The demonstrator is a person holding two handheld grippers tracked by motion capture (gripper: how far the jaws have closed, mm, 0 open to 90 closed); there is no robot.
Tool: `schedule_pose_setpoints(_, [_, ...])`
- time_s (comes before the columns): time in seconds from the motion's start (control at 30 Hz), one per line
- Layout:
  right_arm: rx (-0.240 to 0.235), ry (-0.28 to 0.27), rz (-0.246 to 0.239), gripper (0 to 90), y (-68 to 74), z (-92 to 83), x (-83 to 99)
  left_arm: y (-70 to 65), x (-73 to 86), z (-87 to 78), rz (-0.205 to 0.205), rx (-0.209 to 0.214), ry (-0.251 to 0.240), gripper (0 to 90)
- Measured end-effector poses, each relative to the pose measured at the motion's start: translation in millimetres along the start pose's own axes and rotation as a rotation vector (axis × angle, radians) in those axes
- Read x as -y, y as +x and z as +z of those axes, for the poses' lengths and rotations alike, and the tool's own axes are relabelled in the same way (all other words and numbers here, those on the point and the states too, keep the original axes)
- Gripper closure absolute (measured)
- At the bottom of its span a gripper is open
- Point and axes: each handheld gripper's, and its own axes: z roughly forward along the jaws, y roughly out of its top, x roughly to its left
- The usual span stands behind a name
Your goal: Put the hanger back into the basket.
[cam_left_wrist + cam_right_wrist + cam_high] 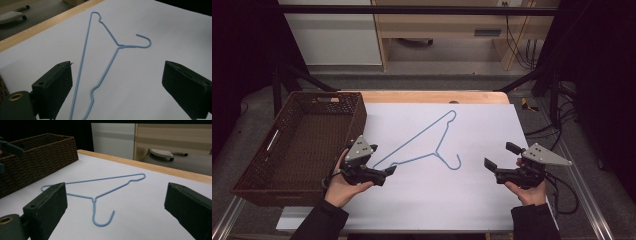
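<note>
1. A blue wire hanger (422, 145) lies flat on the white sheet (472, 200), at the centre of the high view. Its hook curls toward the lower right of that frame, and one shoulder corner points to the upper right.
2. The left gripper (388, 171) sits at lower centre-left in the high view, held in the left hand (343, 186). Its tips are just beside the hanger's lower-left corner; whether they touch the wire cannot be told there.
3. In the left gripper view the jaws stand wide apart at the bottom corners of the frame. The hanger (100, 62) runs up between them, and its near end passes out of the bottom edge close to the left-hand jaw. Nothing is clamped.
4. The right gripper (499, 156) is at lower centre-right in the high view, held in the right hand (528, 190). It is apart from the hook and points toward it.
5. In the right gripper view the jaws are also spread wide and hold nothing. The hanger (100, 192) lies ahead at mid-frame, with the hook nearest the camera.
6. A brown wicker basket (259, 185) fills the left side of the high view, beside the sheet. It shows at upper left in the right gripper view (37, 162).
7. The table's wooden edge (432, 96) shows beyond the sheet.
</note>
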Motion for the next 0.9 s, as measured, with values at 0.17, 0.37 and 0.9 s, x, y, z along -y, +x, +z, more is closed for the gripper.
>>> schedule_pose_setpoints(0.17, [-0.001,0.003,0.001,4.9,0.5,0.4,0.1,-4.3,-5.7,21.3,0.026,0.006,0.051,10.2])
schedule_pose_setpoints(0.37, [-0.006,0.008,0.001,5.0,1.3,2.3,0.6,-4.7,-9.4,46.0,0.049,0.019,0.121,11.8])
schedule_pose_setpoints(0.9, [-0.011,0.019,0.003,5.0,2.6,6.0,1.8,8.7,-14.4,97.7,0.071,0.066,0.244,17.4])
